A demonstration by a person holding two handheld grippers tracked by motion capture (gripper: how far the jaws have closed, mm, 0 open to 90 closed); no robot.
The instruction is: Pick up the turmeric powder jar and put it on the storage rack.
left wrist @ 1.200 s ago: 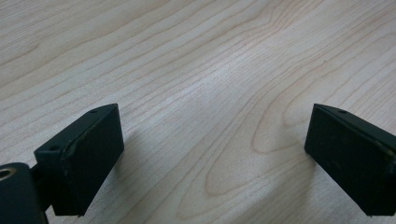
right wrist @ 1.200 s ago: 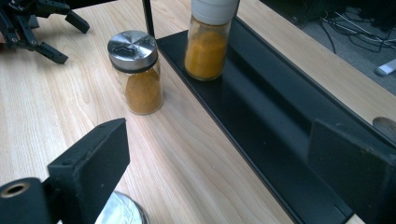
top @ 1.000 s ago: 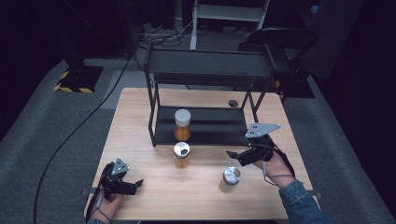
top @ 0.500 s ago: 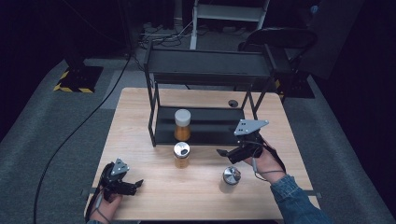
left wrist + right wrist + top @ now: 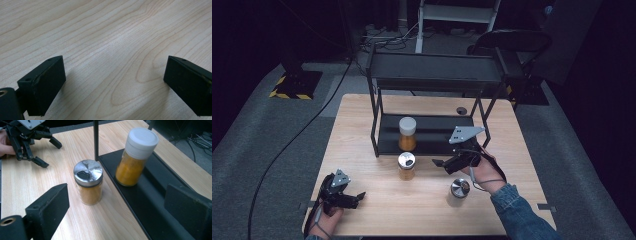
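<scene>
A spice jar with a silver lid (image 5: 406, 166) (image 5: 88, 182) stands on the table just in front of a black shelf rack (image 5: 434, 75). A jar with a white lid (image 5: 407, 132) (image 5: 135, 157), holding orange powder, stands on the rack's lower shelf (image 5: 150, 195). My right gripper (image 5: 441, 166) (image 5: 117, 202) is open, a short way right of the silver-lidded jar and pointing at it, with nothing between its jaws. My left gripper (image 5: 357, 200) (image 5: 112, 75) (image 5: 50, 153) rests open and empty low over the bare wood at the front left.
A second, shorter silver-lidded jar (image 5: 459, 189) stands at the front right, just beside the right wrist. The wooden table (image 5: 362, 130) has a small round hole (image 5: 461, 110) behind the rack. Cables and a chair lie on the floor beyond.
My right gripper has moved left and slightly forward, from above the short jar toward the silver-lidded jar by the rack. The left gripper has stayed put.
</scene>
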